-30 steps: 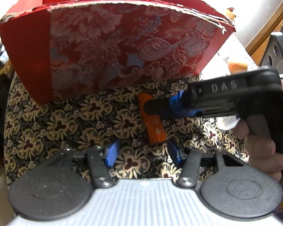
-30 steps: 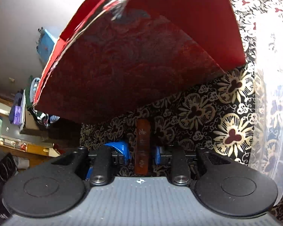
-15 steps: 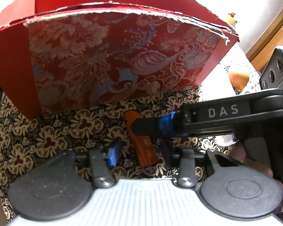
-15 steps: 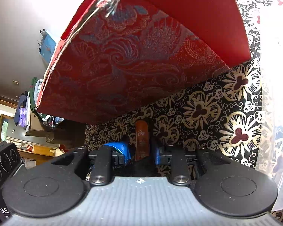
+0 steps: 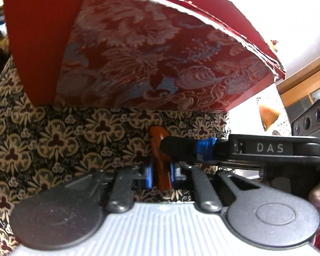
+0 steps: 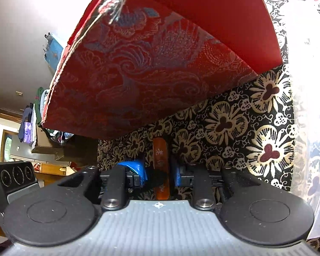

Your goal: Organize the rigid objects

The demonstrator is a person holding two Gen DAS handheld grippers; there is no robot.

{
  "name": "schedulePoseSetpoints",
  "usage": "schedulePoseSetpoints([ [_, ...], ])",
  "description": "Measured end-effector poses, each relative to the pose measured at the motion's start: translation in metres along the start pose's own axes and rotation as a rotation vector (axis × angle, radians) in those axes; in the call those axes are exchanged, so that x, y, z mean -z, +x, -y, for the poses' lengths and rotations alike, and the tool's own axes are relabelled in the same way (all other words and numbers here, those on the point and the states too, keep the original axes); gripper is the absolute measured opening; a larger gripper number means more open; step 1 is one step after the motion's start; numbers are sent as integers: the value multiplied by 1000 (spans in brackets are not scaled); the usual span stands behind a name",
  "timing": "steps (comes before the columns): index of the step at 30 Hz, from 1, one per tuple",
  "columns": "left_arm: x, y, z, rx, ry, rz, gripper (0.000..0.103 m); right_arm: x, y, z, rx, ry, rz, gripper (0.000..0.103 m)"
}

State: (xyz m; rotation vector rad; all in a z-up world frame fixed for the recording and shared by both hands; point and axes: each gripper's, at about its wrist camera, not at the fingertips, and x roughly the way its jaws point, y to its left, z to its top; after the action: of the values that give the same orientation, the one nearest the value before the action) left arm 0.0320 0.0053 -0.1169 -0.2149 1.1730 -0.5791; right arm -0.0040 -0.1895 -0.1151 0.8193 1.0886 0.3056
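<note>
A small orange-brown stick with pale characters lies on the flowered cloth in front of a large red brocade box. My left gripper has its blue pads closed on the stick's near end. My right gripper reaches in from the right and is shut on the same stick; one of its fingers crosses over the stick in the left wrist view. The stick's middle is hidden by that finger.
The black and cream flowered cloth covers the table. A clear plastic container stands at the right in the right wrist view. A wooden door frame and an orange cone-shaped thing are at the far right.
My left gripper moved forward and its jaws closed from wide open onto the stick. The right gripper stayed shut on it.
</note>
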Motion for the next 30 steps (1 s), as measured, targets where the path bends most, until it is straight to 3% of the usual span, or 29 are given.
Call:
schedulePoseSetpoints([
  [10,3,-18,5,44,28,29,1,-5,0,3,-15,20,-13,11],
  [25,6,-12,31,-9,161,61,3,-6,-1,6,-5,22,20,5],
  [30,4,-2,27,-20,155,26,7,-7,-2,10,-8,32,21,2],
])
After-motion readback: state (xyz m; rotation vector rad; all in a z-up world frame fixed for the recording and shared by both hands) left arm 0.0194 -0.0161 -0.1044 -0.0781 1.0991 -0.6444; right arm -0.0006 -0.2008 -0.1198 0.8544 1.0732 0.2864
